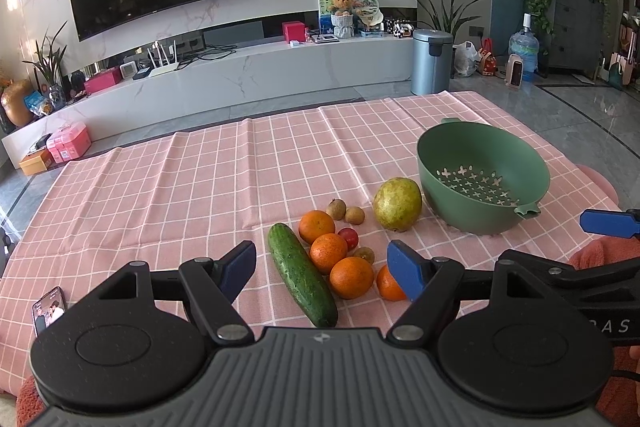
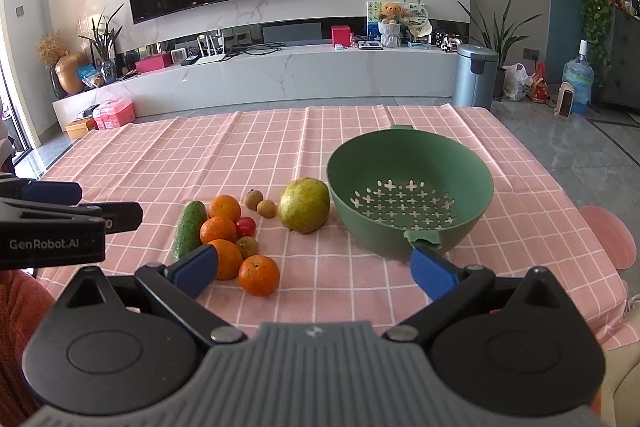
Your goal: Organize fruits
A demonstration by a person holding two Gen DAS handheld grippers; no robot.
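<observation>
Both grippers gape wide and hold nothing: left gripper (image 1: 321, 273) over the cucumber (image 1: 302, 275) and oranges (image 1: 328, 253), right gripper (image 2: 314, 267) near the green colander (image 2: 408, 151). From the oranges, the pear (image 2: 304, 205) sits at two o'clock, touching the colander.

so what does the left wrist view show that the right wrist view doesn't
Only the left wrist view shows a phone lying on the tablecloth.

Only the right wrist view shows the pink round thing at the table's right edge in full.

Both show the empty green colander, the pear, cucumber, four oranges, and both grippers open, left gripper and right gripper.
</observation>
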